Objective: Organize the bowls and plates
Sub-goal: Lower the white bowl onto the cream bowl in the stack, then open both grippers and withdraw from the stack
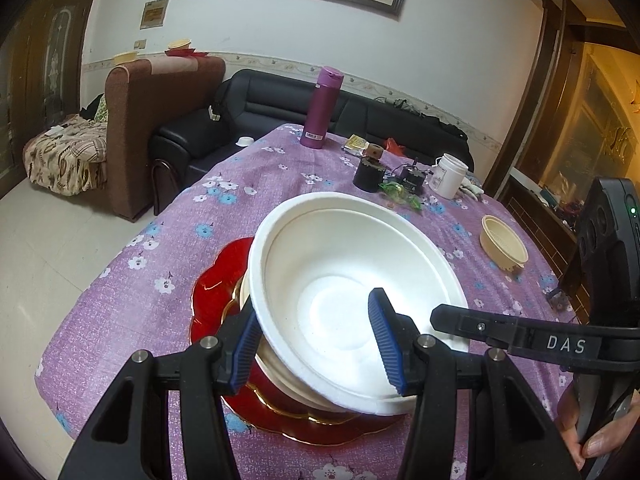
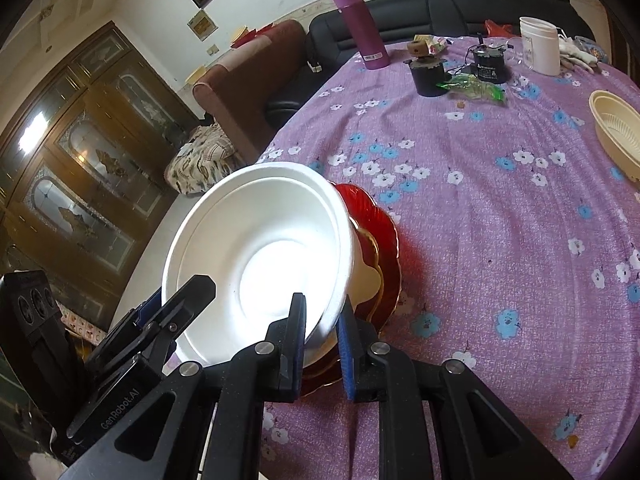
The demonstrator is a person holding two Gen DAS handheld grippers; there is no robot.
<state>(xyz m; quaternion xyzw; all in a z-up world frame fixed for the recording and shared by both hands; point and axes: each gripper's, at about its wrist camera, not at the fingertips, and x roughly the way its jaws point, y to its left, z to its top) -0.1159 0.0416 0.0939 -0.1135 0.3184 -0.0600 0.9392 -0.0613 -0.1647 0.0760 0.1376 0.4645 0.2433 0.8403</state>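
A white foam bowl (image 1: 344, 292) tilts above a stack of a cream plate (image 2: 366, 280) on a red scalloped plate (image 1: 216, 284) near the table's front edge. My left gripper (image 1: 316, 344) is open; its blue pads straddle the bowl's near rim, one outside, one inside. My right gripper (image 2: 322, 344) is shut on the bowl's (image 2: 260, 264) rim and holds it tilted. A cream ribbed bowl (image 1: 503, 243) sits apart at the right, also in the right wrist view (image 2: 616, 132).
A purple flowered cloth (image 1: 280, 184) covers the table. At the far side stand a magenta flask (image 1: 322, 108), a black pot (image 1: 368, 176), a small black device (image 1: 412, 180), a green wrapper (image 1: 400, 194) and a white jar (image 1: 450, 176). Sofas stand behind.
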